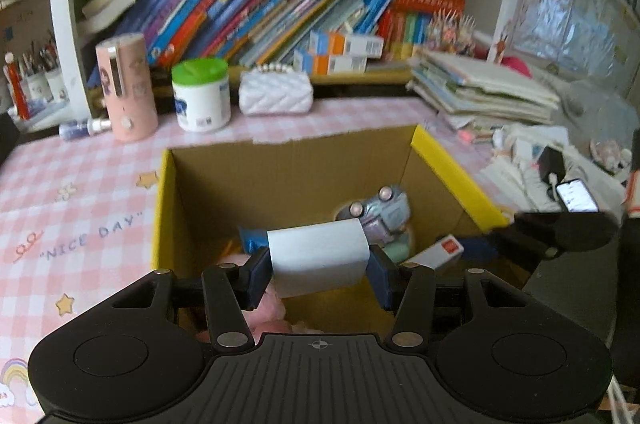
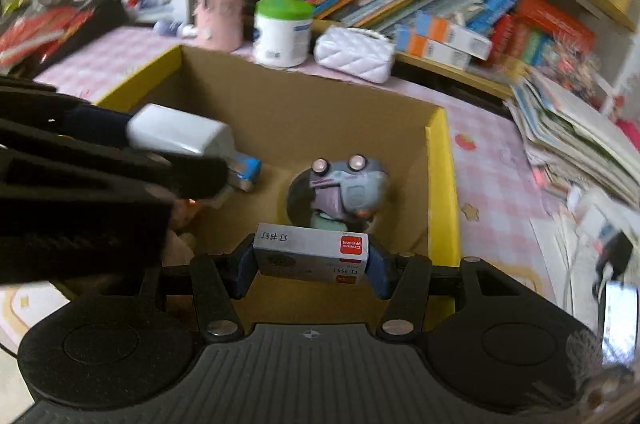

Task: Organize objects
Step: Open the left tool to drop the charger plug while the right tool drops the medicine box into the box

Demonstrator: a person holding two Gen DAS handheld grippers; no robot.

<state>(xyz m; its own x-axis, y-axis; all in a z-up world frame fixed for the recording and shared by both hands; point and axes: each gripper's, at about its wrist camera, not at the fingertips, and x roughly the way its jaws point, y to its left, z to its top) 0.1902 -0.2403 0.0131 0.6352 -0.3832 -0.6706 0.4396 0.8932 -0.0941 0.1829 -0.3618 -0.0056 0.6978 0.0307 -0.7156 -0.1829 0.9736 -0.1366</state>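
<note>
Both hand-held grippers hang over an open cardboard box [image 1: 288, 180] on the pink checked desk [image 1: 80, 192], each carrying something. Left hand-held gripper [image 1: 318, 258] is clamped on a white block [image 1: 318, 256], its long axis crosswise between the jaws. Right hand-held gripper [image 2: 310, 260] grips a small staple box [image 2: 310, 254] by its two short ends, also crosswise. From the right camera, the left gripper and its block sit at ten o'clock. A grey toy [image 2: 348, 184] lies in the box at twelve o'clock, directly beyond the staple box. Judging by this, the right one is nearer bare cardboard floor, straight below.
</note>
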